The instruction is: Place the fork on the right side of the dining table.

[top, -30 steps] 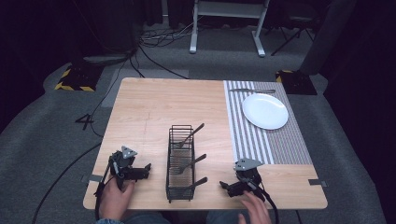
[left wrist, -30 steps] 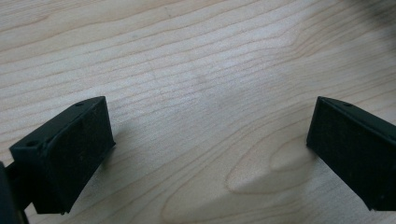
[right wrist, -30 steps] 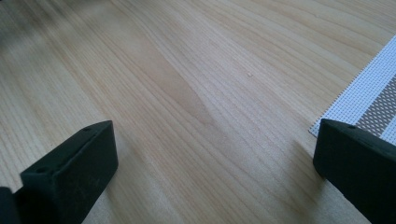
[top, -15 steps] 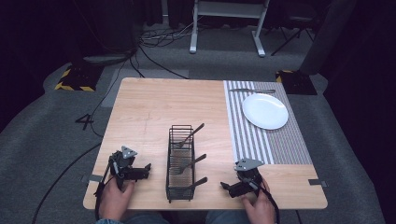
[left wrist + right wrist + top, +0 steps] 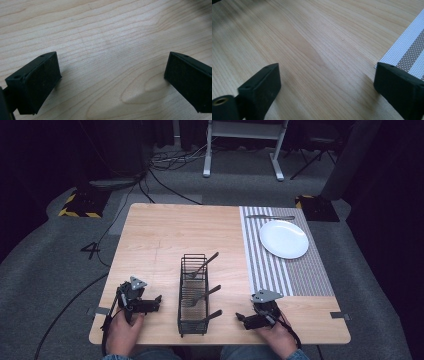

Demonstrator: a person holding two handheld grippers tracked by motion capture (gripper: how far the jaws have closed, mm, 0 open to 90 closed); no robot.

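- On the near edge of the desk (image 5: 165, 235), both claws rest low with jaws released and grasping nothing: the left claw (image 5: 156, 300) at one side of the black wire cutlery rack (image 5: 192, 295), the right claw (image 5: 241, 318) at the other side.
- Three forks (image 5: 202, 295) lie in the rack, handles pointing toward the right; the rack stands between the claws, apart from both.
- I judge no grasp is started yet. The next move probably asks the right claw to reach a fork handle and close on it.
- From the high view, a white plate (image 5: 283, 238) sits on the striped placemat (image 5: 295, 270), with a knife (image 5: 270, 216) beyond it.
- Each gripper view gives the open jaws over bare wood; the right one also catches the placemat corner (image 5: 409, 45).
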